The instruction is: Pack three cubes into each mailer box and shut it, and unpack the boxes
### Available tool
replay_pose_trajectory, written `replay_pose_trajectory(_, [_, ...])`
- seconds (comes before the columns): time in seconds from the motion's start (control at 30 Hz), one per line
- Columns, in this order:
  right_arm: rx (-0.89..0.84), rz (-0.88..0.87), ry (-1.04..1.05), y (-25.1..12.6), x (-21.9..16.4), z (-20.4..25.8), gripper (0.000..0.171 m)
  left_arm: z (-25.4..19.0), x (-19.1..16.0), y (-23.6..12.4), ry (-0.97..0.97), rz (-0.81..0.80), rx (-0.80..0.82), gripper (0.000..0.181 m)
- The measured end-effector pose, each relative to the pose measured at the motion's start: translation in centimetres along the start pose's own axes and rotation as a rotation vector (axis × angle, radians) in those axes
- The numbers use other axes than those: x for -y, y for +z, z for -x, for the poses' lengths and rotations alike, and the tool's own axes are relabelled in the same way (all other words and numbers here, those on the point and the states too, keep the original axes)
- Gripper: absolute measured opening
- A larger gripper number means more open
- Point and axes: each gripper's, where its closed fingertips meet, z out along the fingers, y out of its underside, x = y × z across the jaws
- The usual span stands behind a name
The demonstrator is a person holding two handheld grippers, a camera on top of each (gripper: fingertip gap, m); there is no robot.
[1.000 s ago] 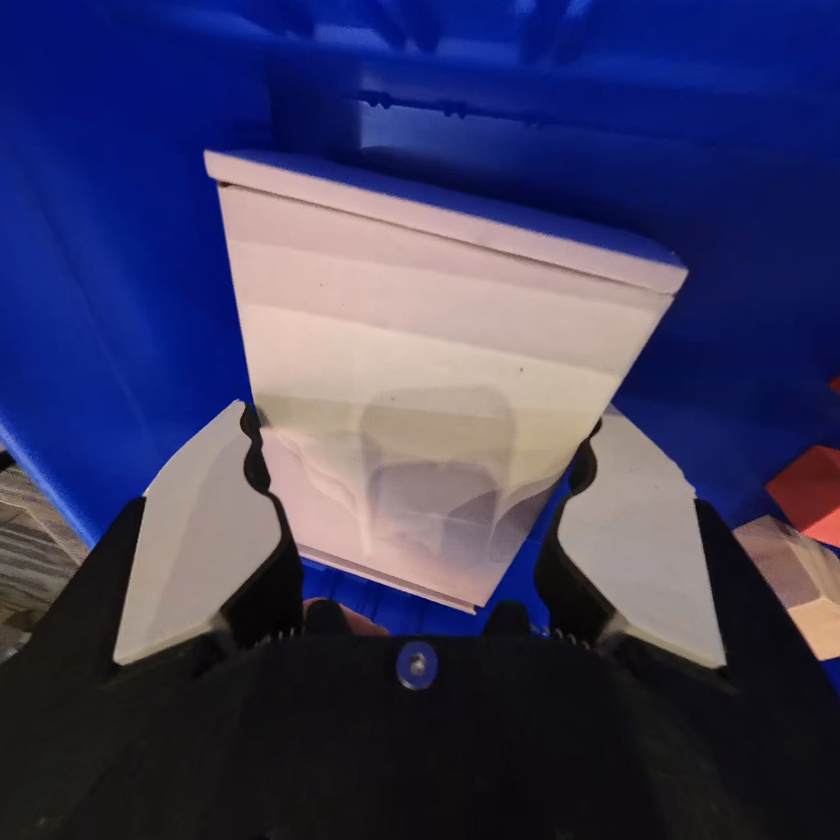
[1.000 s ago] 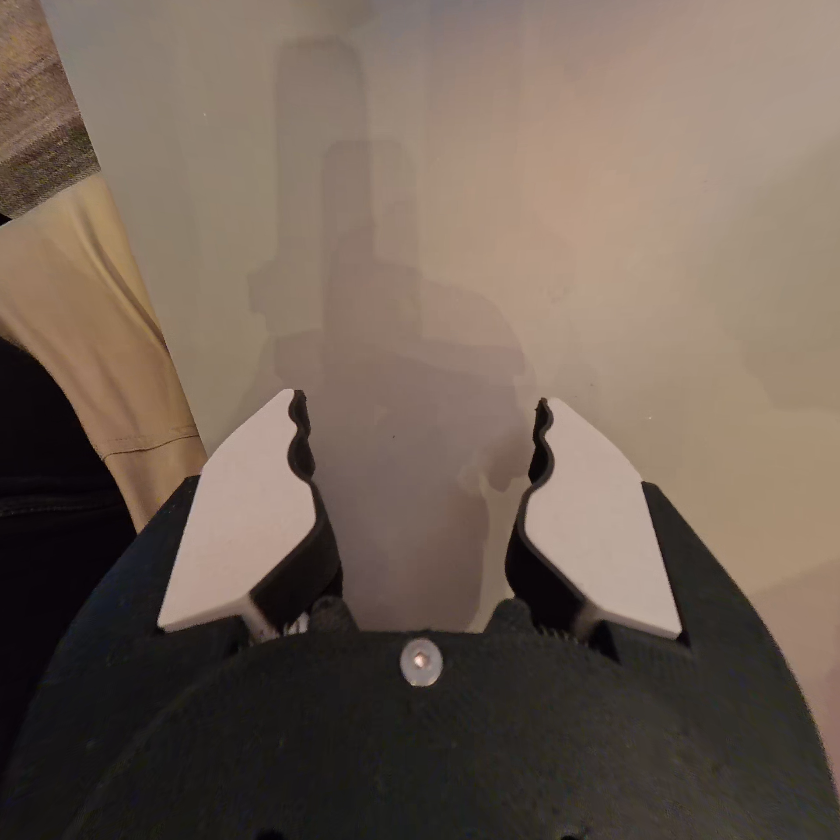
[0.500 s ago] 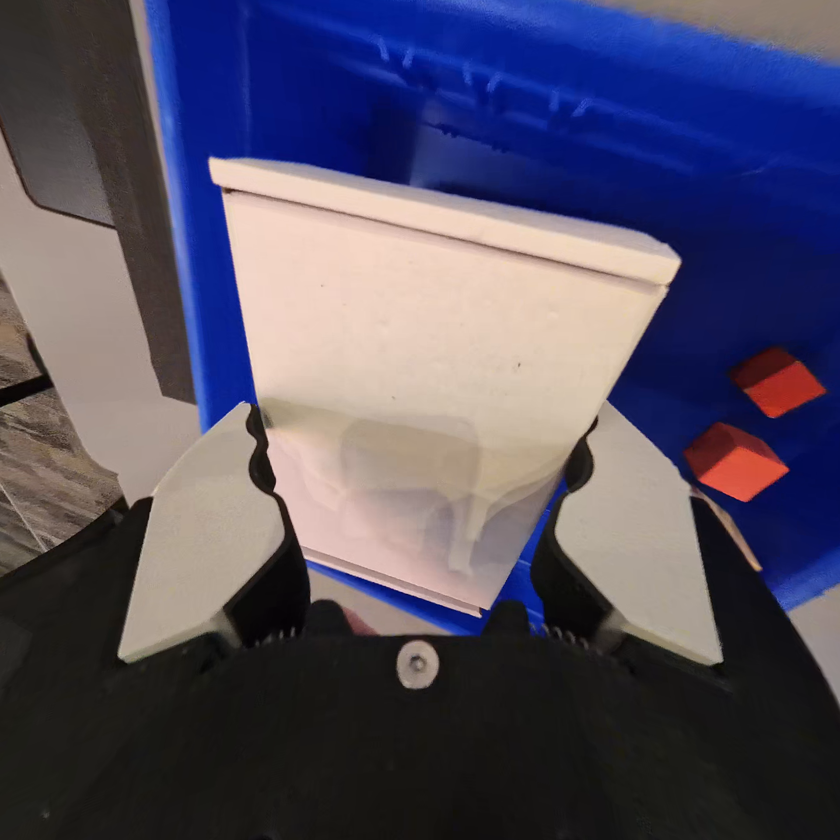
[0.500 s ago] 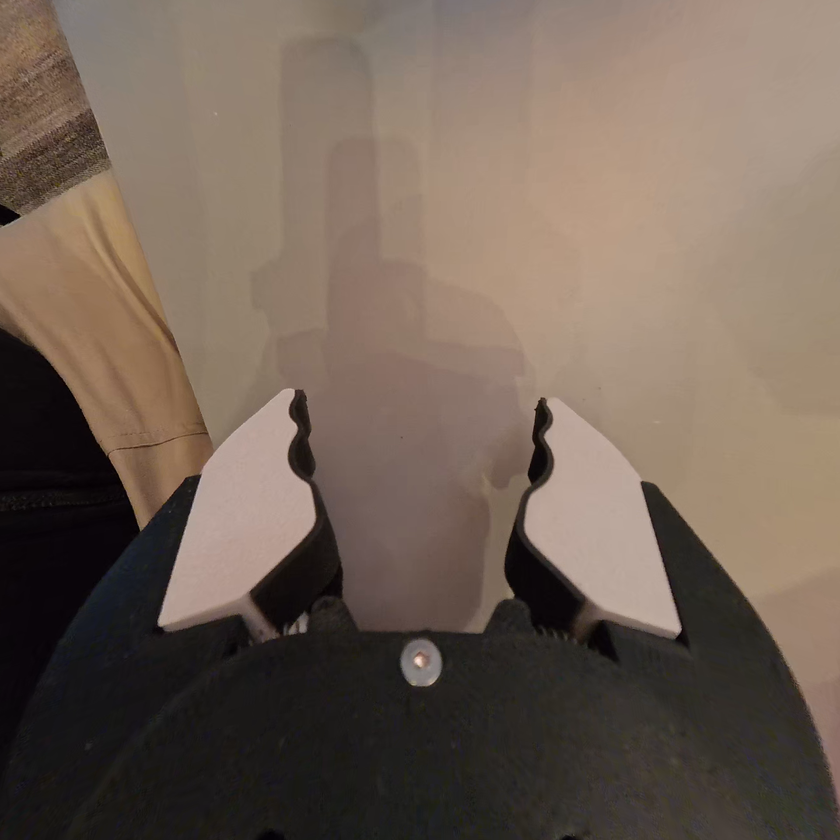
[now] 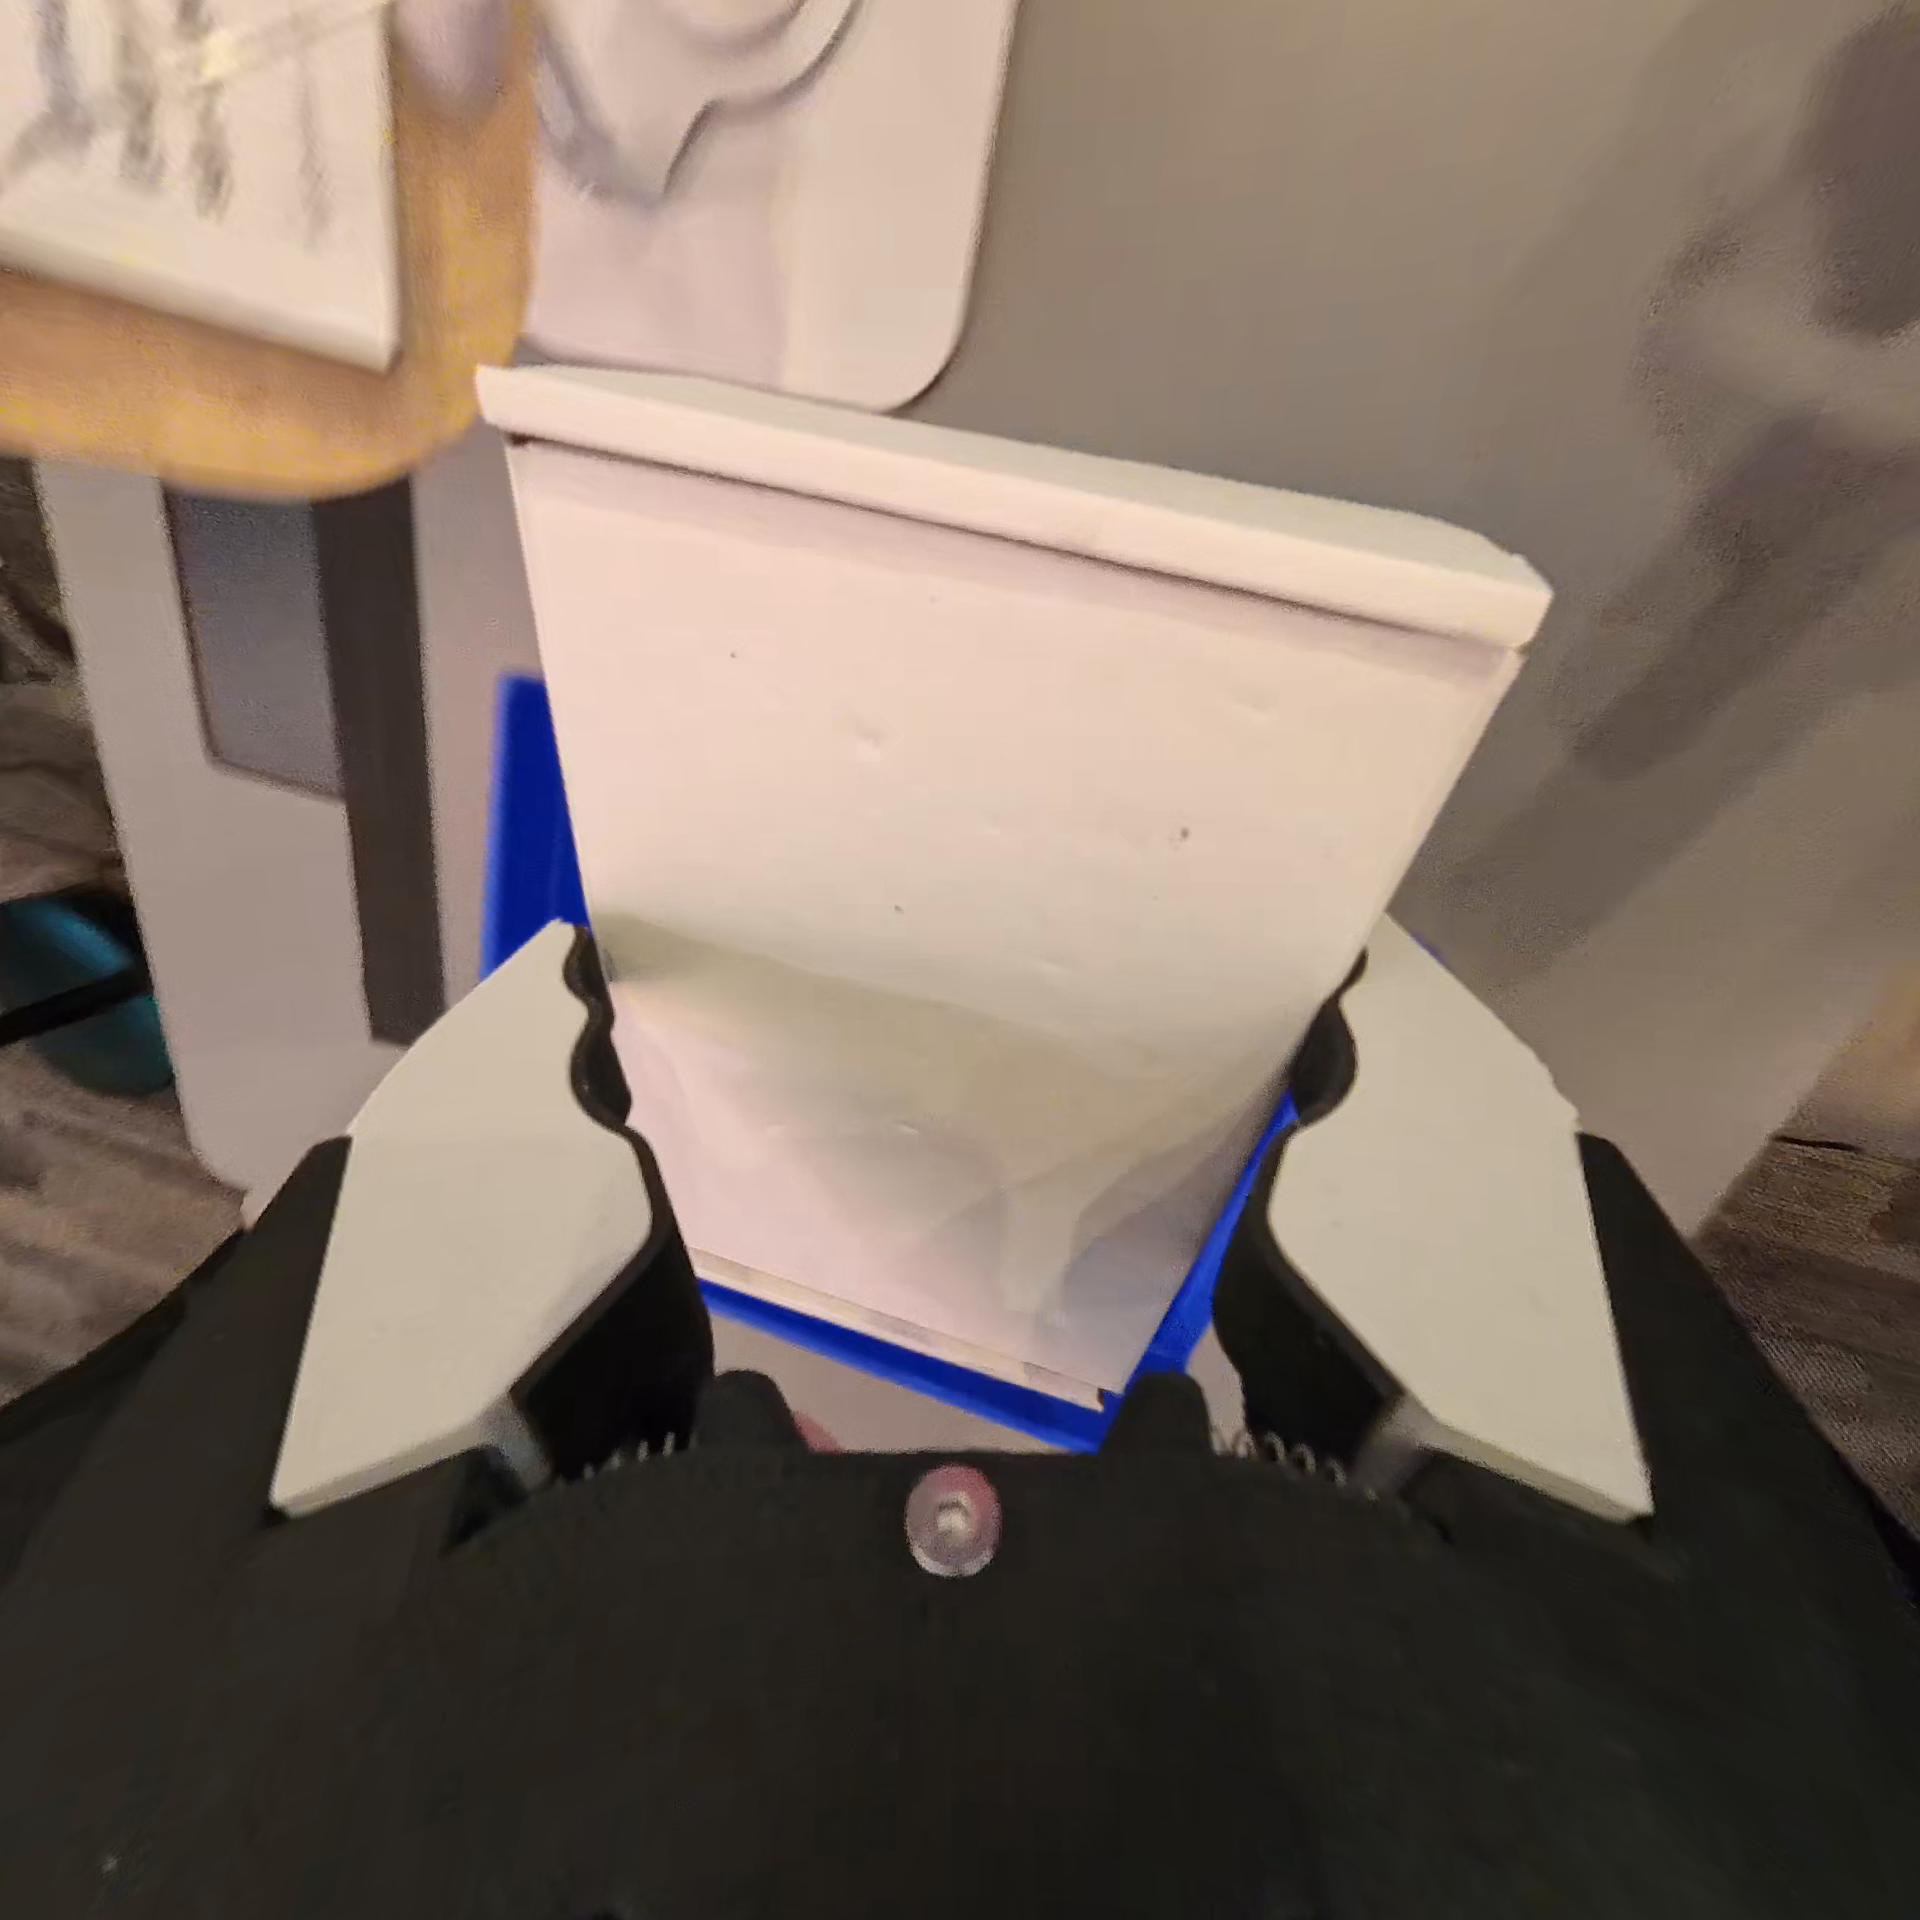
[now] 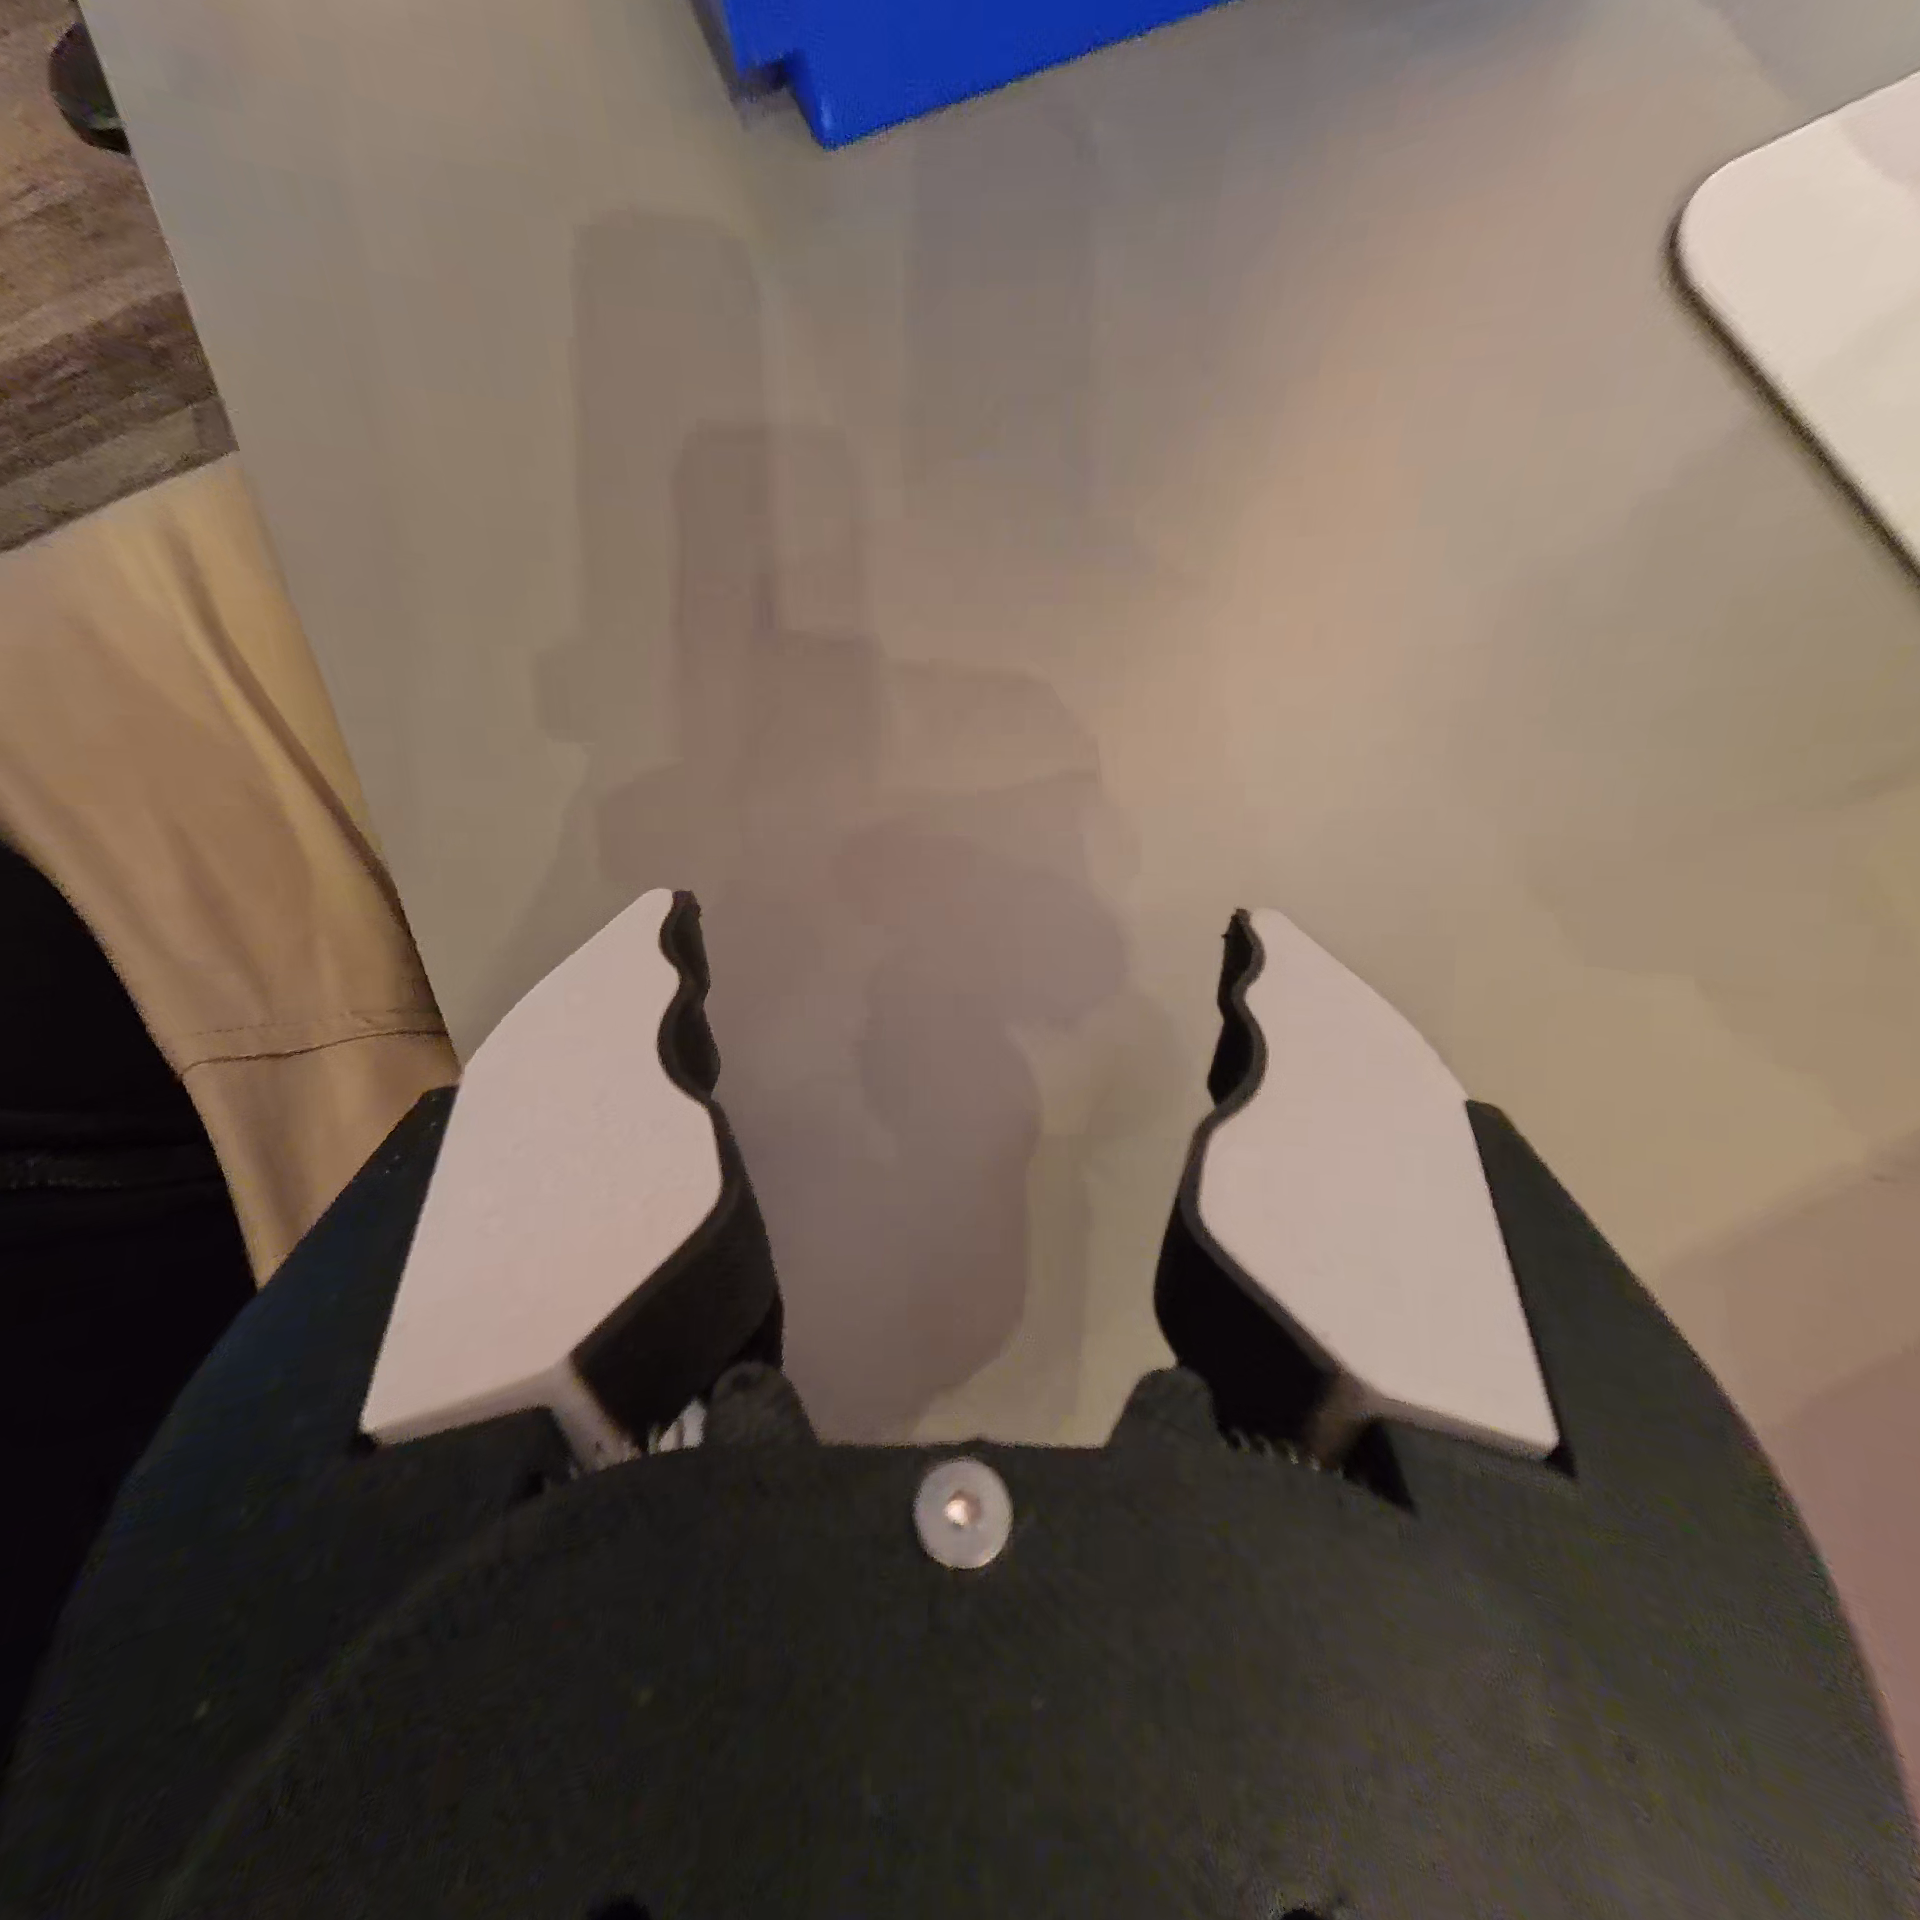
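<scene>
My left gripper [image 5: 961, 961] is shut on a closed white mailer box [image 5: 997, 831] and holds it in the air, its lid edge pointing away from me. A blue bin [image 5: 525, 821] shows behind and below the box; its inside is hidden, and no cubes are in view. My right gripper [image 6: 956, 920] is open and empty, just above the bare beige table [image 6: 1351, 675]. A corner of the blue bin [image 6: 914, 73] shows at the top of the right wrist view.
A white mat [image 5: 790, 177] lies on the table beyond the box, and its rounded corner shows in the right wrist view [image 6: 1818, 312]. A tan sleeve [image 6: 177, 790] is at the table's left edge. A tan shape [image 5: 312, 364] crosses the upper left of the left wrist view.
My left gripper has lifted the mailer box up out of the blue bin, which now lies below it. My right gripper has shifted a little, bringing the bin corner and mat into view.
</scene>
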Motion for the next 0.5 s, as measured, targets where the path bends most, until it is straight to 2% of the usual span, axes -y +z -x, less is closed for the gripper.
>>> replay_pose_trajectory(0.13, [-0.083, -0.098, -0.043, -2.1, 1.5, -1.5, 0.094, -5.5, 5.9, 0.9, 0.045, -0.031, -0.142, 0.126])
replay_pose_trajectory(0.3, [-0.216, -0.205, -0.190, -5.1, 3.3, -2.9, 0.096, -11.4, 10.8, 5.1, 0.099, 0.006, -0.307, 0.126])
replay_pose_trajectory(0.5, [-0.453, -0.063, -0.485, -5.4, 2.6, -4.5, 0.091, -16.6, 13.3, 10.0, 0.109, 0.072, -0.514, 0.126])
